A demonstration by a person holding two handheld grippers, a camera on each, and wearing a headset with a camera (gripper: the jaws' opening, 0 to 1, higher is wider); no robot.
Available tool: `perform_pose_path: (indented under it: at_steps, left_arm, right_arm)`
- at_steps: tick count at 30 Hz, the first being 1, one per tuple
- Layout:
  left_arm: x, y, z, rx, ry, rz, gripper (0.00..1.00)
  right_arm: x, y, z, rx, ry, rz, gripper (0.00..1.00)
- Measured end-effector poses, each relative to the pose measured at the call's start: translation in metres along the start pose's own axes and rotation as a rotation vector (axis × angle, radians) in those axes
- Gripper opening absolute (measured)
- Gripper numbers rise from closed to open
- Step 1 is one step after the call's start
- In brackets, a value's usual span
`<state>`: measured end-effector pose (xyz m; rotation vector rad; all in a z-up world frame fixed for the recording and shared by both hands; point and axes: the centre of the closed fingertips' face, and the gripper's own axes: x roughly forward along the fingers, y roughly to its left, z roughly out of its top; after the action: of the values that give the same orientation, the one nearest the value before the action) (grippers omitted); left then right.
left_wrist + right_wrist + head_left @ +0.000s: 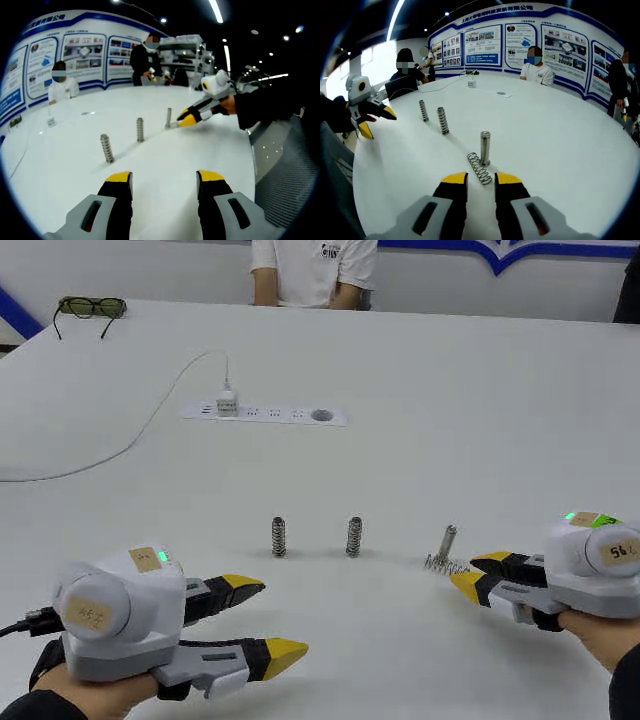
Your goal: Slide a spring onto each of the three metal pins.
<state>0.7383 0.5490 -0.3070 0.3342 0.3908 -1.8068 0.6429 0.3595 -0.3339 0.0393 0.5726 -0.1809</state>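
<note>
Two metal pins stand upright on the white table, each with a spring around it [279,537] [354,537]. A third pin [447,542] is bare, and a loose spring [445,564] lies flat at its foot. My right gripper [472,572] points at that spring from the right, jaws a little apart and holding nothing. In the right gripper view the loose spring [480,168] lies just beyond the jaw tips, before the bare pin [485,147]. My left gripper [268,618] is wide open and empty at the near left, short of the sprung pins [106,148] [140,129].
A white power strip [265,413] with a plugged charger [227,403] and a trailing cable lies mid-table. Dark glasses [90,308] rest at the far left. A person in a white shirt [312,270] sits at the far edge.
</note>
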Motion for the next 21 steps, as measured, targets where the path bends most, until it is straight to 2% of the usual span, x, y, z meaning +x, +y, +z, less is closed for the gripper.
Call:
perform_pose_path:
  at_steps: [6,21]
  left_arm:
    - [0.0013,-0.0012,-0.0012,0.001,0.009,-0.003,0.52]
    - [0.0018,-0.0014,-0.0026,-0.002,0.014,-0.002,0.51]
  right_arm:
    - [0.0050,0.0024,-0.0003,-0.007,-0.006,0.019,0.22]
    - [0.0094,0.0060,-0.0079,-0.009,0.020,0.030,0.17]
